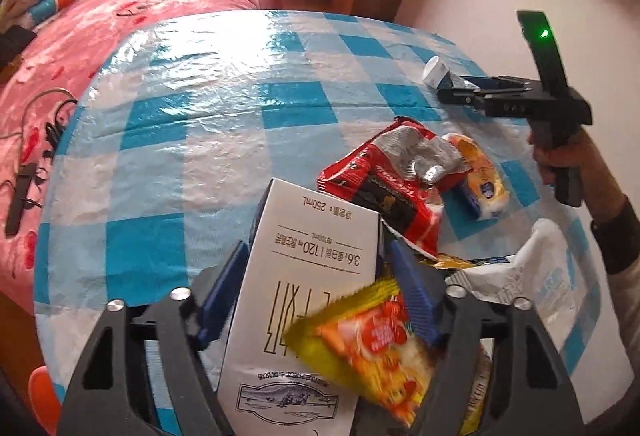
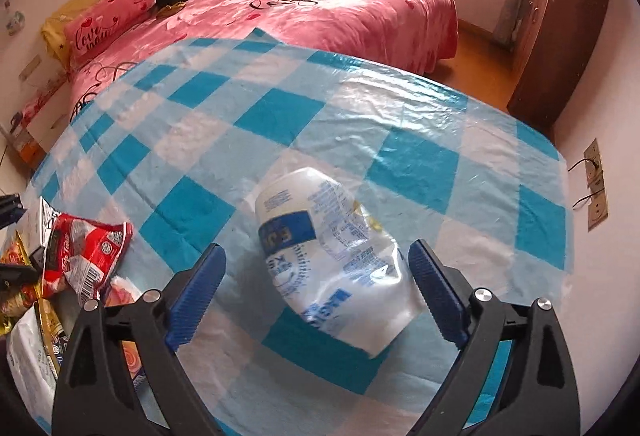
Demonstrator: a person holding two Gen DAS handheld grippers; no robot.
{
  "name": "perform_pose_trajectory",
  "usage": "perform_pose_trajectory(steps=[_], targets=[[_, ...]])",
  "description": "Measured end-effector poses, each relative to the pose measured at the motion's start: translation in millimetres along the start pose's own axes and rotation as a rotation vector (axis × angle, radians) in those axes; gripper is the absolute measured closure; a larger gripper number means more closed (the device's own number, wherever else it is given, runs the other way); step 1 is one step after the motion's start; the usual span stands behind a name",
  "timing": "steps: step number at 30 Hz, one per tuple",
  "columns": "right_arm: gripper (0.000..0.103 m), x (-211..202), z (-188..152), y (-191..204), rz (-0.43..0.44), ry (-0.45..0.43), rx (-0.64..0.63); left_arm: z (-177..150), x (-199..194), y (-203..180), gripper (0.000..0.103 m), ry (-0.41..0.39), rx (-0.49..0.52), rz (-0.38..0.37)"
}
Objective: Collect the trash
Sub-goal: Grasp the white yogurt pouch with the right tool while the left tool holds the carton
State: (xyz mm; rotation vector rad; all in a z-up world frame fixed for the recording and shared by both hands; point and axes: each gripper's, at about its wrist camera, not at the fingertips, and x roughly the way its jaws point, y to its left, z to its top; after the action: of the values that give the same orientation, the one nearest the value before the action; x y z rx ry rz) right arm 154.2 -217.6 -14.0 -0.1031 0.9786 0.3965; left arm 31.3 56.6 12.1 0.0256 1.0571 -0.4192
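Left tool (image 1: 316, 300) is gripping the white milk carton (image 1: 308, 276) across its sides, blue pads pressed in, presumably so it can be carried off with the rest. A yellow snack wrapper (image 1: 372, 352) is lying over the carton. Trash pile, red wrapper (image 1: 396, 180) included, is sitting mid-worktop (image 1: 208, 108). Right tool (image 2: 316, 284) is hovering wide apart, gripping nothing, straddling the crumpled white pouch (image 2: 328, 256) on the checked cloth, probably lining up a side pinch.

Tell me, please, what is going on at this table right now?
A person is clearing trash off a checked tablecloth. The left gripper is closed around a white carton, with a yellow wrapper across it. The right gripper is open around a crumpled white bottle, not yet gripping. A red wrapper lies nearby.
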Motion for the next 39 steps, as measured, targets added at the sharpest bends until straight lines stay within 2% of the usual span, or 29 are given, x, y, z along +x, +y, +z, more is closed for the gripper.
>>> perform_pose_trajectory(steps=[4, 7, 16, 26, 35, 39], targets=[[0.022, 2, -14, 7, 0.004, -0.010, 0.039, -2, -1, -1, 0.035, -0.011, -0.005, 0.017], [0.037, 9, -15, 12, 0.008, -0.008, 0.062, -3, -3, -2, 0.035, -0.021, -0.001, 0.035], [0.038, 3, -26, 26, -0.015, -0.020, 0.106, -7, -14, 5, 0.036, -0.069, -0.034, 0.067], [0.038, -9, -47, 45, -0.016, -0.102, 0.192, -7, -56, 27, 0.036, -0.191, -0.148, 0.018], [0.038, -55, -54, 46, -0.018, -0.176, 0.217, -14, -94, 37, 0.036, -0.284, -0.195, -0.014], [0.038, -72, -59, 58, -0.004, -0.222, 0.225, -20, -108, 41, 0.037, -0.318, -0.206, -0.027]])
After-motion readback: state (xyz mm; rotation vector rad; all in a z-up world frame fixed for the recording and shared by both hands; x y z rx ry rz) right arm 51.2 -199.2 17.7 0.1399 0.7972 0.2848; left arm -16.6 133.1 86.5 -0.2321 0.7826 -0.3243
